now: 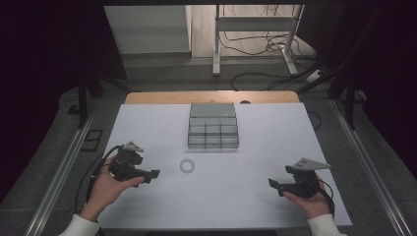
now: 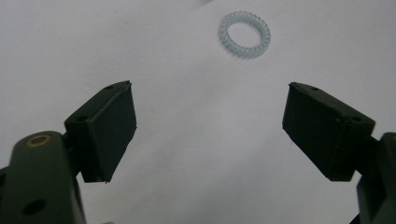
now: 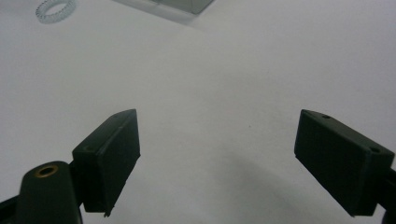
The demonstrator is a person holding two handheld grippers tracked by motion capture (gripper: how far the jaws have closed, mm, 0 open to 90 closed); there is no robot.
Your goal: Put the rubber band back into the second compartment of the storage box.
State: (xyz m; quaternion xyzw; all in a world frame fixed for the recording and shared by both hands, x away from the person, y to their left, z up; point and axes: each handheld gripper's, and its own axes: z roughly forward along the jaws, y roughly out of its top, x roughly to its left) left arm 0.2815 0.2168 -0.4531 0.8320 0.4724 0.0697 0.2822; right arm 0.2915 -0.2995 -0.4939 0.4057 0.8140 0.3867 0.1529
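My left gripper (image 1: 153, 173) sits at the near left of the white table (image 1: 275, 142), jaws pointing toward the middle. They are spread wide with nothing between them, pads touching nothing.

The coiled ring (image 1: 187, 166) lies flat on the table just ahead of that gripper, a little to its right and farther out. In the left gripper view the ring (image 2: 244, 34) sits ahead of the gap, slightly right of centre. It is round, so no long axis to line up with.

Behind the ring, apart from it, stands the clear compartment box (image 1: 213, 129).

My right gripper (image 1: 273, 184) rests at the near right, jaws equally wide and empty. From there the ring (image 3: 55, 10) is well off. Left hand is plainly nearer; my guess is the pick falls to it.
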